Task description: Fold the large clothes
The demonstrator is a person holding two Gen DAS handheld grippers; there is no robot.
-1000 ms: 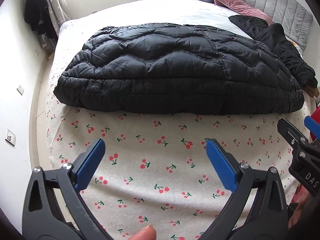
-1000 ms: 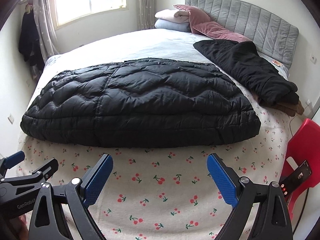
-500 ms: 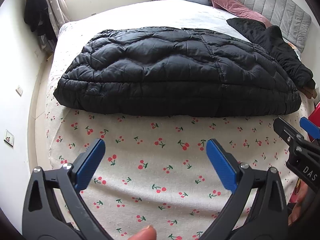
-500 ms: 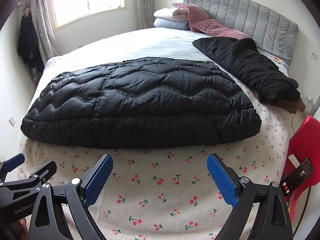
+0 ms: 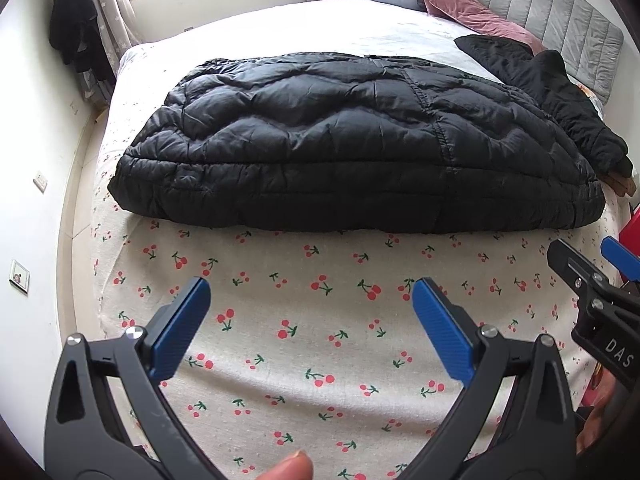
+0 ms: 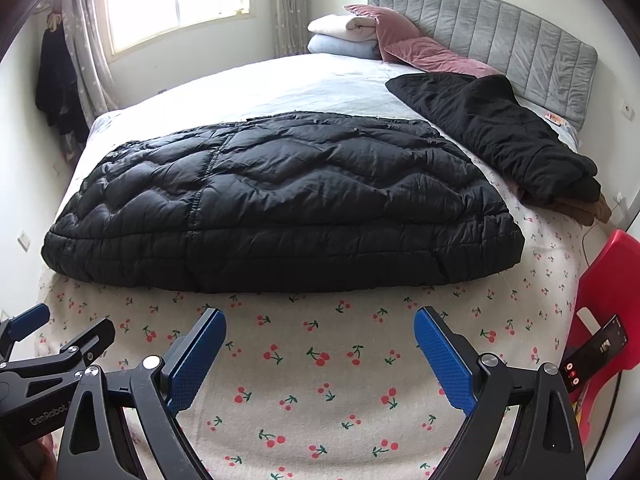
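A large black quilted puffer coat (image 5: pixel 360 144) lies folded flat across the bed, also in the right wrist view (image 6: pixel 280 200). My left gripper (image 5: pixel 310 312) is open and empty, over the cherry-print sheet (image 5: pixel 320 340) short of the coat's near edge. My right gripper (image 6: pixel 318 344) is open and empty, also short of the near edge. The right gripper shows at the right edge of the left wrist view (image 5: pixel 592 280); the left gripper shows at the lower left of the right wrist view (image 6: pixel 52 344).
A second black garment (image 6: pixel 500 140) lies on the bed's right side near the grey headboard (image 6: pixel 500 40). Pillows and a pink blanket (image 6: pixel 384 36) are stacked at the head. A red chair with a phone (image 6: pixel 600 320) stands at the right. Dark clothes hang by the window (image 6: pixel 56 80).
Both grippers have moved slightly closer to the coat, and the view has shifted a little. Both stay open and the coat has not moved.
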